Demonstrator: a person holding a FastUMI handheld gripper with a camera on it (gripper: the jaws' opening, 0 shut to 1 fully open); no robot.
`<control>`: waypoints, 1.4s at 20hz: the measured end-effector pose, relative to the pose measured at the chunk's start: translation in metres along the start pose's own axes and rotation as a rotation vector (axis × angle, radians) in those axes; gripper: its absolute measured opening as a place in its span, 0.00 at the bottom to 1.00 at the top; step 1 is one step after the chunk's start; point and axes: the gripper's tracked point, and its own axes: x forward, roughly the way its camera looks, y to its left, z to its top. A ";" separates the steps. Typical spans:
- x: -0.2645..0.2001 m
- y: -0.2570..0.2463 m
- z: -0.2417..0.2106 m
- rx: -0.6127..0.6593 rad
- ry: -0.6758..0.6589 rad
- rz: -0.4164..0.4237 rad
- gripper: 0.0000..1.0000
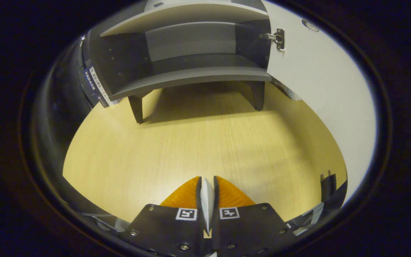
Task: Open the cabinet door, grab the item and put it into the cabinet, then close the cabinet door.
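Observation:
A grey cabinet (191,76) on short legs stands at the far side of the wooden table (198,142), well beyond my fingers. Its white door (319,82) is swung wide open to the right, with a metal hinge (278,38) showing on its inner face. The lower compartment (194,59) looks bare inside, with a shelf board above it. My gripper (207,182) hovers low over the table's near part. Both fingers press on a thin white item (207,200), seen edge-on between them; I cannot tell what it is.
A dark panel with white labels (93,84) leans against the cabinet's left side. Some dark objects (328,187) sit at the table's near right corner, below the open door. A wide stretch of bare wood lies between my fingers and the cabinet's legs.

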 end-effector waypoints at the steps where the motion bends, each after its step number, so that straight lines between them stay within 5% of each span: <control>1: -0.006 0.003 0.008 -0.004 -0.013 0.005 0.09; 9: -0.066 0.013 0.100 -0.021 -0.097 0.049 0.09; 19: -0.166 0.044 0.291 -0.084 -0.324 0.139 0.09; 28: -0.149 0.047 0.369 -0.077 -0.266 0.183 0.09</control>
